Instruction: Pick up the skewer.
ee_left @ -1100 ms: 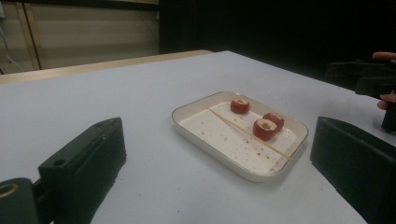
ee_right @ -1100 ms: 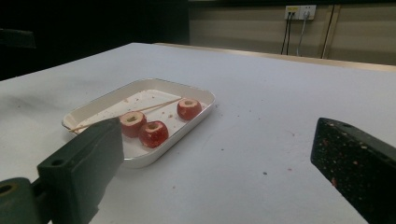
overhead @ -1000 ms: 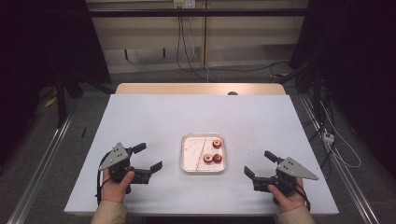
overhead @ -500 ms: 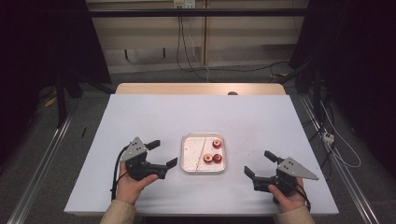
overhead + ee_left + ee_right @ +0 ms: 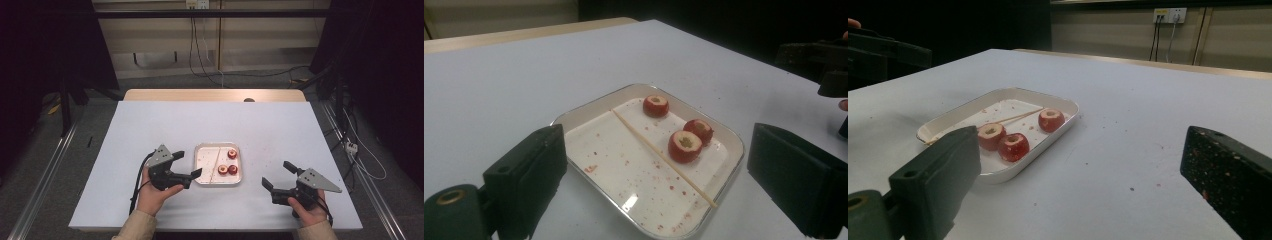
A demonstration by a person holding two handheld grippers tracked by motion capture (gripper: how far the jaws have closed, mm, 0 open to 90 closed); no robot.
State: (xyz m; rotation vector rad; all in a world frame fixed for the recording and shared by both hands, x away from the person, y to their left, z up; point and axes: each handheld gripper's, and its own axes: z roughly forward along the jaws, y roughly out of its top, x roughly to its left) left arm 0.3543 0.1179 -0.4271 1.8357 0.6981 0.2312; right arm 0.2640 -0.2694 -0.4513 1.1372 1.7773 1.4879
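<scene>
A white tray (image 5: 205, 165) sits at the table's front centre and holds three red cored fruit pieces (image 5: 232, 154) and a thin wooden skewer (image 5: 214, 163). My left gripper (image 5: 188, 164) is at the tray's left edge, pointing across it. Its jaws have just been closing a little but stand open, with nothing gripped. From the left gripper (image 5: 661, 165) view, the tray (image 5: 589, 107), the fruit pieces (image 5: 684, 146) and the skewer (image 5: 659, 152) lie just ahead. My right gripper (image 5: 277, 174) rests open to the right of the tray. The tray (image 5: 1058, 106) and fruit (image 5: 1051, 120) lie ahead of the right gripper (image 5: 1080, 165).
Red crumbs and juice spots mark the tray floor and the table to its right (image 5: 260, 160). The table's front edge runs just below both hands. A wooden strip (image 5: 215, 95) borders the far edge, with cables on the floor beyond.
My left gripper has moved right across the table, up to the tray's left edge. The right gripper, the tray and the fruit have stayed put.
</scene>
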